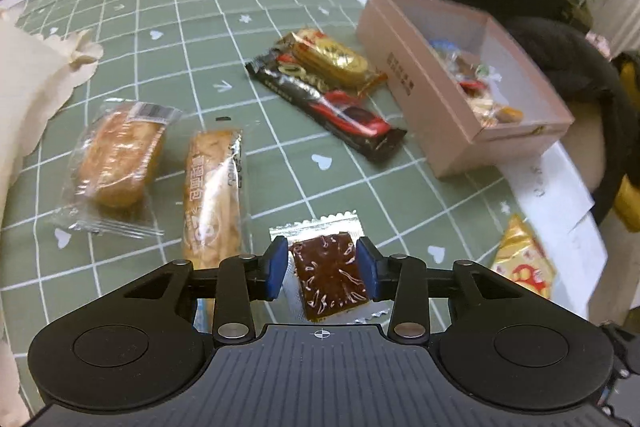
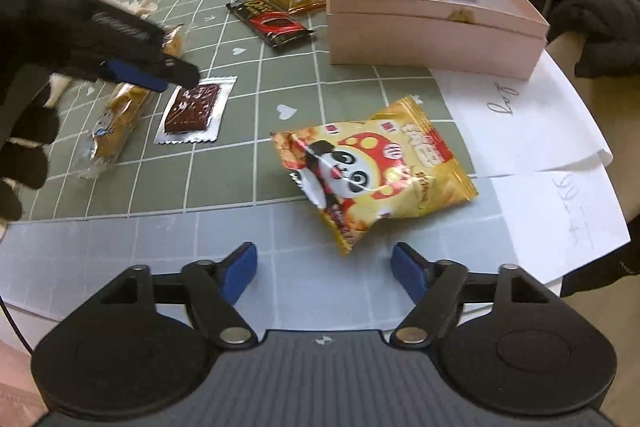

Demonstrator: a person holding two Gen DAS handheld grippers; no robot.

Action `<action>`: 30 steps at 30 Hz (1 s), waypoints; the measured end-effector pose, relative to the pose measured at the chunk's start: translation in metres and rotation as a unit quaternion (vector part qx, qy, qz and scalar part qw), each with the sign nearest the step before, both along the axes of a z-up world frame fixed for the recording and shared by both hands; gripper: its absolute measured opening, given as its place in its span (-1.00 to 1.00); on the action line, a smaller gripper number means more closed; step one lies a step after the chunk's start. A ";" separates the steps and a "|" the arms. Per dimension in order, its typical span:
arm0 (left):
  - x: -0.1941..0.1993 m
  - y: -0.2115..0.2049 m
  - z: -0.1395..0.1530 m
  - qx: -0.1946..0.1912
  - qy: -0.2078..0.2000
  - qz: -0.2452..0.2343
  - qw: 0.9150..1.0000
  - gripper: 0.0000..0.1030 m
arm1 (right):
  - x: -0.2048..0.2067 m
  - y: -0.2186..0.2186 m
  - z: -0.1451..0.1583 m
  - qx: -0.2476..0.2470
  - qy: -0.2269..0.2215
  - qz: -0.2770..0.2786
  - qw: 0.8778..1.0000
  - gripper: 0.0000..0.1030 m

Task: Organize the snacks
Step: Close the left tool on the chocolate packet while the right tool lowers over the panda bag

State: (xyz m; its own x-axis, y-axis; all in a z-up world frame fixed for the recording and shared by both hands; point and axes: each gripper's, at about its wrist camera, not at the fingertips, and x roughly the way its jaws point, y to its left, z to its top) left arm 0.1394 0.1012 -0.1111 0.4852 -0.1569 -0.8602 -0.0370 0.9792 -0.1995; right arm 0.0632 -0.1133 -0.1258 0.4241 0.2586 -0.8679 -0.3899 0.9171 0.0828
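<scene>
Left gripper hangs over the brown cake packet on the desk, blue pads spread either side of it; whether they touch the wrapper I cannot tell. Right gripper spread wide, nothing between the pads, just short of the yellow panda snack bag. Pink box (some sweets inside) stands further back on the right. Between box and packet: black chocolate bar with a gold biscuit pack lying partly on it. Two wrapped breads lie to the left
</scene>
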 end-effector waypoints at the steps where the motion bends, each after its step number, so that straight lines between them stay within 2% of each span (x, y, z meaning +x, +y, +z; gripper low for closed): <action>1: 0.002 -0.003 -0.004 0.004 0.006 -0.004 1.000 -0.18 | -0.001 0.003 -0.001 -0.005 -0.002 0.003 1.000 0.61; 3: 0.004 -0.011 -0.007 0.024 0.003 -0.015 1.000 -0.16 | -0.003 0.010 -0.004 -0.020 -0.006 0.015 1.000 0.68; 6: 0.004 -0.019 -0.008 0.041 0.000 -0.032 0.999 -0.11 | -0.004 0.011 -0.004 -0.018 -0.007 0.015 1.000 0.74; 11: -0.002 -0.027 -0.009 0.061 -0.009 -0.067 0.996 -0.11 | -0.004 0.014 -0.010 -0.016 -0.009 0.017 1.000 1.00; 15: -0.014 -0.033 -0.009 0.072 -0.013 -0.106 0.992 -0.10 | -0.003 0.016 -0.010 -0.016 -0.012 0.006 1.000 1.00; 21: -0.034 -0.029 -0.007 0.051 -0.005 -0.118 0.992 -0.14 | 0.003 0.017 -0.009 -0.020 0.007 0.008 1.000 0.99; 23: -0.042 -0.024 -0.007 0.036 -0.004 -0.116 0.993 -0.15 | 0.008 0.012 -0.002 -0.005 0.025 -0.002 1.000 0.72; 24: -0.046 -0.021 -0.007 0.024 -0.004 -0.111 0.993 -0.18 | 0.009 0.006 0.003 0.017 0.030 -0.013 0.999 0.70; 27: -0.053 -0.014 -0.007 0.003 -0.003 -0.102 0.995 -0.30 | 0.012 -0.008 0.025 0.069 0.015 -0.057 0.996 0.70; 30: -0.055 -0.010 -0.007 -0.008 0.001 -0.098 0.995 -0.41 | 0.023 -0.006 0.036 0.042 -0.020 -0.113 0.992 0.70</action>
